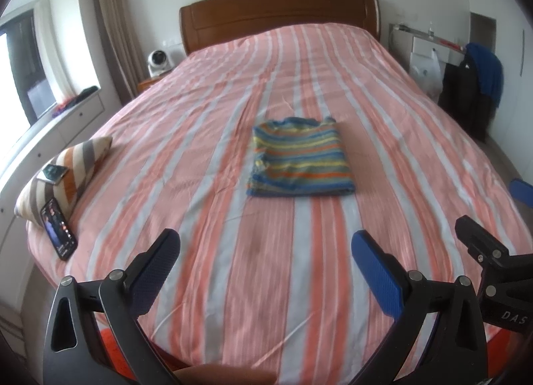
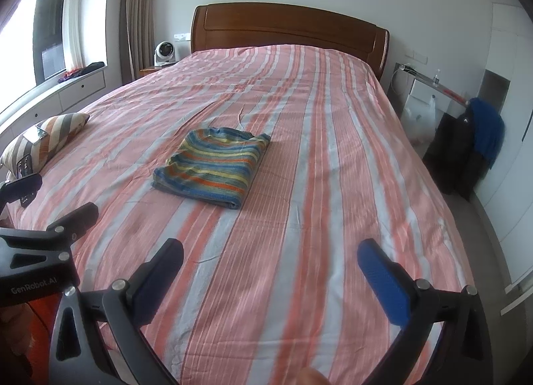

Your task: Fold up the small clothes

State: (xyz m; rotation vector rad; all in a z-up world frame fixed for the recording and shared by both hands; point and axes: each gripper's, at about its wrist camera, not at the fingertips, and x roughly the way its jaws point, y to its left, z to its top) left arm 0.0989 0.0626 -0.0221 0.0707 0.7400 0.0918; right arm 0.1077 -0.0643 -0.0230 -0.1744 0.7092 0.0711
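A small striped garment (image 1: pixel 299 158) in blue, yellow, green and orange lies folded into a neat rectangle in the middle of the bed (image 1: pixel 233 271); it also shows in the right wrist view (image 2: pixel 215 162). My left gripper (image 1: pixel 265 245) is open and empty, held above the near end of the bed, well short of the garment. My right gripper (image 2: pixel 269 255) is open and empty too, near the foot of the bed, to the right of the garment. Each gripper's body shows at the edge of the other's view.
The bed has a pink and white striped cover and a wooden headboard (image 1: pixel 276 15). A striped cushion (image 1: pixel 66 171) with a phone (image 1: pixel 58 233) leaning on it lies at the left edge. A chair with dark clothes (image 1: pixel 473 88) stands on the right.
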